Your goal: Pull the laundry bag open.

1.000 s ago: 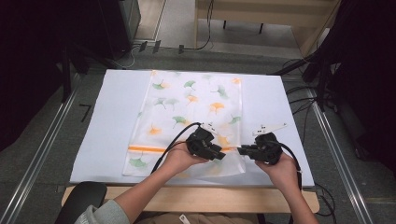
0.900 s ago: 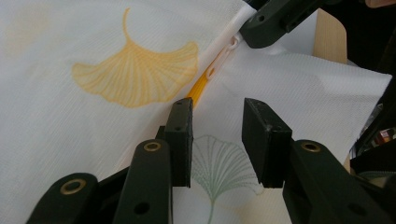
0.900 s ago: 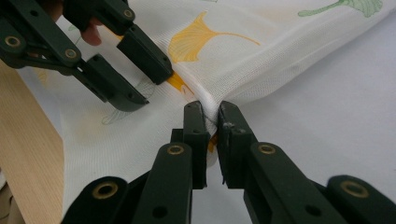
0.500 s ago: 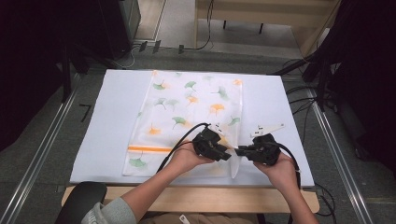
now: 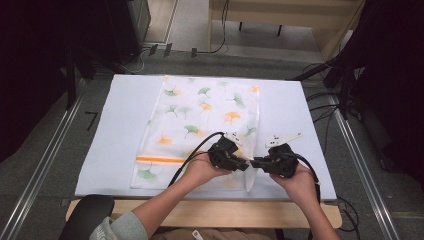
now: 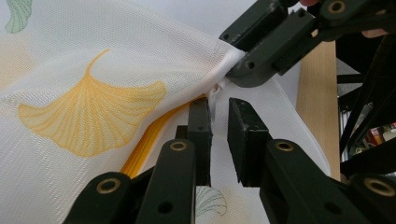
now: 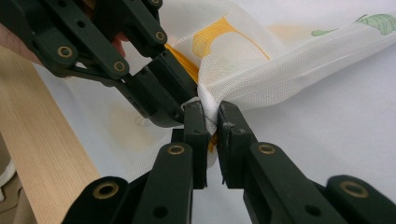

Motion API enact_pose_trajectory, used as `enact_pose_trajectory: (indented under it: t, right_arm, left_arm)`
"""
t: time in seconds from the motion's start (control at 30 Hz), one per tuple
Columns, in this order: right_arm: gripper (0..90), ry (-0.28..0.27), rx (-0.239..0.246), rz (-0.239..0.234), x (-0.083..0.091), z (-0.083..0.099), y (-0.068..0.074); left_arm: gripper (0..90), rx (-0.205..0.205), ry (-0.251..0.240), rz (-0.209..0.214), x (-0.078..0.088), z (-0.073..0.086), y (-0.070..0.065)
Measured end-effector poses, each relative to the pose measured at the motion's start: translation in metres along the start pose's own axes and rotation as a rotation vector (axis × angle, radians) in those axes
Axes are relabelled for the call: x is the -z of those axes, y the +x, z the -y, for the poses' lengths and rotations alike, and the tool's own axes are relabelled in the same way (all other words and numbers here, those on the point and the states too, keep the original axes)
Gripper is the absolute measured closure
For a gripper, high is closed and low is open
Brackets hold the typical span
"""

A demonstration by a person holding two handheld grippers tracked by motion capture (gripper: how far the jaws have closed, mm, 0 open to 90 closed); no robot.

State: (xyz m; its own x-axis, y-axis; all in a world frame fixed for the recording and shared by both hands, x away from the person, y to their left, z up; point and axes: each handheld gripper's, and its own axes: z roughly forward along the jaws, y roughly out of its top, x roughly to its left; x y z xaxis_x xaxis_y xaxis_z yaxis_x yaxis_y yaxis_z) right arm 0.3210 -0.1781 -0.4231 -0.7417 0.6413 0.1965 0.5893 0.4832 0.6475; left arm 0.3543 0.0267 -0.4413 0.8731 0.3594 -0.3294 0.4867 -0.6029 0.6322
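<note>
Spreading across most of the worktop (image 5: pixel 300 115) is a white sheet, and on it lies my cloth (image 5: pixel 200 120), a thin white mesh printed with green and orange ginkgo leaves and crossed near its front end by an orange stripe (image 5: pixel 155 160). A bare wooden edge (image 5: pixel 240 212) of the worktop runs along my side. The cloth lies flat over its far part; its near right corner is lifted and bunched where my two hands meet.

My right gripper (image 7: pixel 212 116) is clamped on that gathered corner, the mesh squeezed tight between its pads. My left gripper (image 6: pixel 219 116) sits just beside it, tip almost touching tip. Its jaws have just been closing, with the cloth's hemmed edge standing in the narrow gap between them; the left pad (image 6: pixel 201 126) lies against the fabric, but I cannot tell whether the other pad presses on it. A yellow leaf (image 6: pixel 88 116) lies just left of it.
</note>
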Motion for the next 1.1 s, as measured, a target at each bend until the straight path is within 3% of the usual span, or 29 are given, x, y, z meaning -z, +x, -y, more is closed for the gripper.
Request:
enact_pose_trajectory:
  t: [0.23, 0.5, 0.83, 1.1]
  right_arm:
    - [84.8, -0.004, -0.005, -0.012, 0.0006, -0.0002, 0.0002]
    - [84.8, -0.011, 0.002, -0.026, 0.0003, -0.0013, 0.0013]
    - [84.7, -0.01, -0.002, -0.035, 0.0008, 0.0001, -0.0009]
    - [84.7, -0.011, -0.002, -0.031, 0.0009, -0.0001, 0.0004]
  left_arm:
    - [84.6, -0.014, 0.003, -0.014, -0.0012, -0.001, 0.0004]
    - [90.0, 0.004, 0.008, -0.014, -0.0027, -0.0014, -0.0007]
    - [90.0, 0.037, 0.014, 0.006, 0.0005, -0.0008, 0.0027]
    - [90.0, 0.056, 0.015, -0.007, 0.0015, -0.0006, 0.0012]
